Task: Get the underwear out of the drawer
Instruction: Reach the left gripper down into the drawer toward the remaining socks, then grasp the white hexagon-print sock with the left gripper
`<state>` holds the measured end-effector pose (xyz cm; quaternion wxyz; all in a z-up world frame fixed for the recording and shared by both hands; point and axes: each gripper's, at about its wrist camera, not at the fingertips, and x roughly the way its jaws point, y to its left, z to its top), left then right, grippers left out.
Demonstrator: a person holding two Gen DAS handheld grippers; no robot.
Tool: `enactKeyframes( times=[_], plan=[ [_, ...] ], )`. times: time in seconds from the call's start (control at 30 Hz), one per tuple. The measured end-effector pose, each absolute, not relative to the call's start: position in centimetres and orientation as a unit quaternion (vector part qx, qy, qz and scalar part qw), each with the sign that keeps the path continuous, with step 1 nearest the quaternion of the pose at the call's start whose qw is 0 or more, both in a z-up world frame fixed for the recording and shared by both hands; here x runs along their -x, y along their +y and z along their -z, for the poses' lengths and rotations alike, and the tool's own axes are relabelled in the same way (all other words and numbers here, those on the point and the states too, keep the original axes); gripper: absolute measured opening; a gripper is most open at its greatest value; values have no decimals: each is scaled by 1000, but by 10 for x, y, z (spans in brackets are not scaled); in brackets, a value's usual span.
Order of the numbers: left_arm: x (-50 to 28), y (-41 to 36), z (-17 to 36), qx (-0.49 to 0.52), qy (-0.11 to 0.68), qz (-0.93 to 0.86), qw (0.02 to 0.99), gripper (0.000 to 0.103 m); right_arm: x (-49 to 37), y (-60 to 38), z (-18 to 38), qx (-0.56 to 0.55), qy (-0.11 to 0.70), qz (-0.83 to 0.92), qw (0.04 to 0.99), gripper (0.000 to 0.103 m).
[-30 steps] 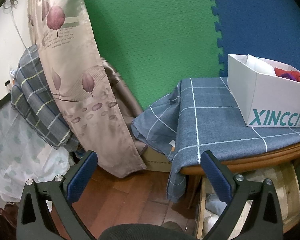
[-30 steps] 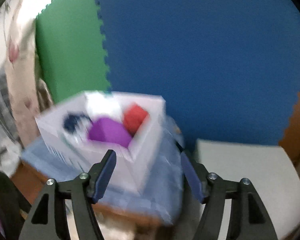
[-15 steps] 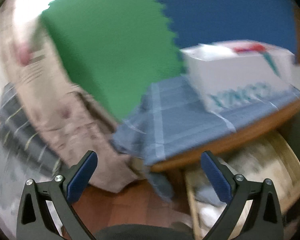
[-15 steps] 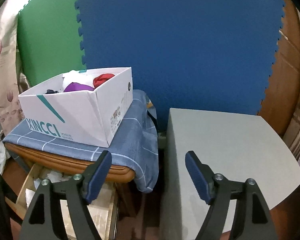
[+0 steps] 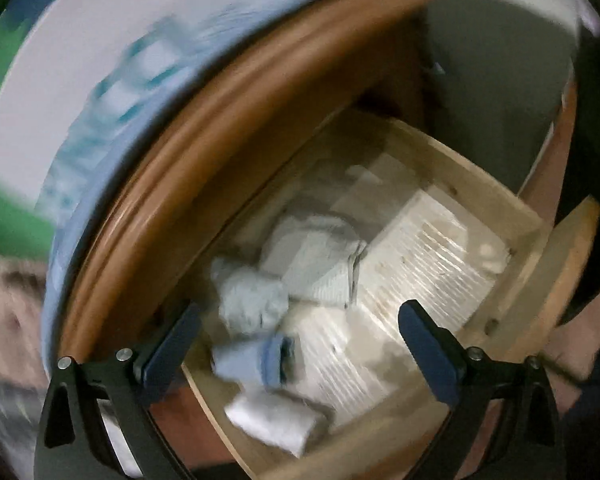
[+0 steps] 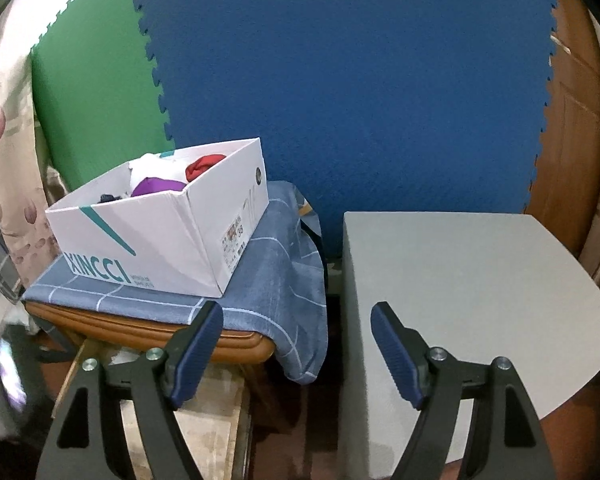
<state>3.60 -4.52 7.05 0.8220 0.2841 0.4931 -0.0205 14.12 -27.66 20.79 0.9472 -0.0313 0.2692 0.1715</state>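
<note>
On top of the small wooden table (image 6: 236, 344), over a blue checked cloth (image 6: 276, 280), sits a white cardboard shoebox (image 6: 168, 240) printed "XINCCI" in teal, with a size sticker reading 38 on its end; red, purple and white bundles of fabric lie inside it. Below the table edge the pale wooden drawer (image 5: 496, 208) stands open, and in it lie rolled and folded pieces of underwear (image 5: 256, 300) in white, grey and light blue, blurred in the left view. The left gripper (image 5: 296, 344) hangs over the drawer with its blue-padded fingers (image 5: 428, 348) spread wide, holding nothing. The right gripper (image 6: 296, 352) points between the table and a grey cabinet (image 6: 460, 280), fingers wide apart and empty.
</note>
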Motion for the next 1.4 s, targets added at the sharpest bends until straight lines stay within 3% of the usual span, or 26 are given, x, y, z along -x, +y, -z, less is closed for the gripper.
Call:
enactKeyframes(
  times=[0.33,0.77,0.97,1.2,1.4],
  plan=[
    [-64,-92,-9,-416,473,95,770,101,-143,-295,-207,-8,276,-183,943,79],
    [-95,-61,21,-382,482,74,785,99,-150,-287,-203,-1,294,-191,937,79],
    [-94,-56,50,-394,496,78,770,103,-151,-284,-201,3,300,-193,934,79],
    [-121,-26,47,-295,506,64,808,103,-154,-281,-199,7,310,-195,931,79],
    [-123,-15,56,-270,484,94,827,102,-156,-277,-195,17,319,-194,928,79]
  ],
)
